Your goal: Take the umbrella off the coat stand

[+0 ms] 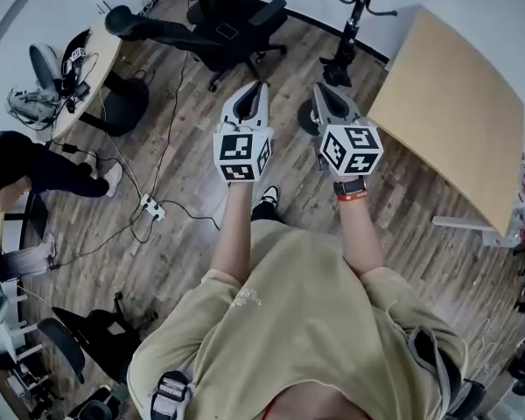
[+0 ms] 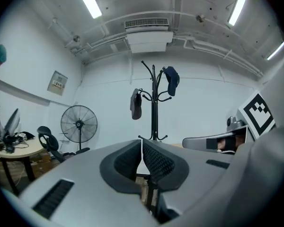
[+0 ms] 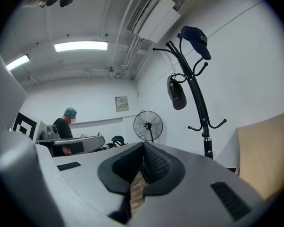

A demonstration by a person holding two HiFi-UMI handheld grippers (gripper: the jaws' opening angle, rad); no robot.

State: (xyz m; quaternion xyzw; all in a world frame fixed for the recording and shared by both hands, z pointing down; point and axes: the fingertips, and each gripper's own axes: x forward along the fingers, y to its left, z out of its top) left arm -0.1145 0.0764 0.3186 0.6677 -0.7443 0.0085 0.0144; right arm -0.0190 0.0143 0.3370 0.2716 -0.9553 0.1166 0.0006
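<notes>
**Approach only, nothing lifted yet**

The umbrella [image 2: 136,104] hangs on the coat stand [image 2: 154,109]. It is a short, dark, folded bundle hooked to one of the upper arms, and I take it to be a compact umbrella hung by its strap. From the left gripper [image 2: 142,143] it lies straight ahead and above the jaw line, just left of the pole. From the right gripper [image 3: 143,148] it is ahead, higher up and off to the right, and well apart from both. A blue cap [image 2: 172,79] sits on a higher hook on the other side of the pole. It is not part of the job and should stay where it is.

Both grippers are closed, pads pressed together with nothing between them. They are held side by side, pointing level toward the stand. In the head view the stand's foot is beyond the right gripper's tips, and a tan surface [image 1: 455,103] lies to that gripper's right.

No part of the task is done so far. My judgement of what is left:
- close the gap to the stand
- raise one gripper to the height of the umbrella
- open its jaws and take hold of the bundle or its strap
- lift it clear of the hook without catching the neighbouring arms or the cap
</notes>
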